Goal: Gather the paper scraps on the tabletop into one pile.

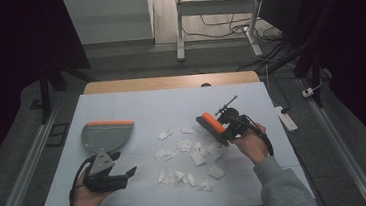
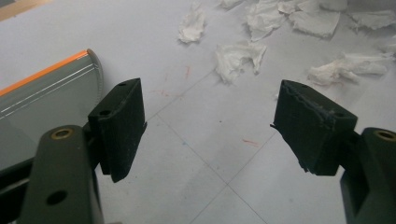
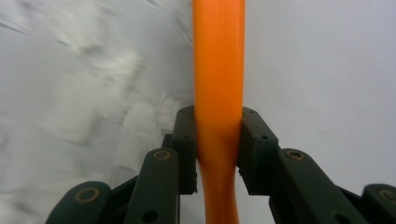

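Observation:
A grey dustpan (image 1: pixel 107 134) with an orange lip lies on the left of the white table top (image 1: pixel 136 107). My left gripper (image 1: pixel 127 174) rests just in front of it, open and holding nothing. In the left gripper view the dustpan (image 2: pixel 46 93) lies to the left of the open jaws of that gripper (image 2: pixel 210 126). Several crumpled white paper scraps (image 1: pixel 190 155) are strewn across the middle; the scraps (image 2: pixel 238 56) also lie ahead of the left jaws. My right gripper (image 1: pixel 227 128) is shut on an orange-backed brush (image 1: pixel 213 122), held over the scraps' right edge. The brush's orange handle (image 3: pixel 218 70) runs up between my right gripper's (image 3: pixel 218 140) jaws.
The table's wooden far edge (image 1: pixel 169 82) shows beyond the white cover. A power strip (image 1: pixel 285 116) lies on the floor to the right. White desk legs (image 1: pixel 179 28) and cables stand farther back. Metal rails run along both sides of the table.

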The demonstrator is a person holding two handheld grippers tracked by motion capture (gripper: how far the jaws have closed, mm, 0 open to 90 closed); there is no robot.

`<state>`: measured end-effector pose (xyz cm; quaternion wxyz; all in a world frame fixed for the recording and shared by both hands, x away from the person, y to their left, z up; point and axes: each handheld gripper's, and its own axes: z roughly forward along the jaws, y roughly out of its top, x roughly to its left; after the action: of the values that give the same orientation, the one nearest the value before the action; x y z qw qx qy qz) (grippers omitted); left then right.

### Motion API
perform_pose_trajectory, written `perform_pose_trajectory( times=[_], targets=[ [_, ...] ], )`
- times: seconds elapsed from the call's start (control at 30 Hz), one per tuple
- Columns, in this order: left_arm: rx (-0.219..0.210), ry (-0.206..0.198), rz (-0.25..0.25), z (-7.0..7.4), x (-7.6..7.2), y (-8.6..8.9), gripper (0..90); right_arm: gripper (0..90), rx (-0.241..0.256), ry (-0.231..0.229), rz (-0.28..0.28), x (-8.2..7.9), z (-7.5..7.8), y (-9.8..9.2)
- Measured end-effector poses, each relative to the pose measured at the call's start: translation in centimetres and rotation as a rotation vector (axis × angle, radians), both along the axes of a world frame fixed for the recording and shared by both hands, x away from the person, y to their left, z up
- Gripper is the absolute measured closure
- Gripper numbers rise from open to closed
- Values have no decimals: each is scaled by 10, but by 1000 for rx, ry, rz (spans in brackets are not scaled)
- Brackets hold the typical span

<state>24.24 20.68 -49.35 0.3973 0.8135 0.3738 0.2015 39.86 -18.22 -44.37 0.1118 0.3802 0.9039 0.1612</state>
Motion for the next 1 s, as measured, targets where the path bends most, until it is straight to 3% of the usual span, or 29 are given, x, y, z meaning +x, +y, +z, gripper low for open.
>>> perform_pose_trajectory(
  times=[0.1,0.23,0.37,0.43,0.53,0.67,0.7,0.83,1.0],
  targets=[
    [-2,1,0,0,0,0,255,709,53,-9,16,-2,6,2],
    [-15,9,0,0,1,2,255,709,88,-42,-17,3,17,-9],
    [-19,17,4,-1,2,3,255,710,71,-82,-63,19,23,-19],
    [-19,18,4,-1,2,3,255,709,63,-98,-58,28,20,-17],
    [-18,18,0,-1,2,2,255,709,21,-82,-35,41,11,-8],
    [-24,21,-6,-2,3,1,254,709,-122,-101,27,49,2,10],
    [-26,22,-8,-2,3,2,255,709,-136,-95,31,50,1,14],
    [-32,23,-15,-2,2,1,258,710,-139,-76,78,47,-3,28],
    [-26,21,-16,-2,2,-2,258,710,-169,-49,193,35,-4,42]
  ],
)
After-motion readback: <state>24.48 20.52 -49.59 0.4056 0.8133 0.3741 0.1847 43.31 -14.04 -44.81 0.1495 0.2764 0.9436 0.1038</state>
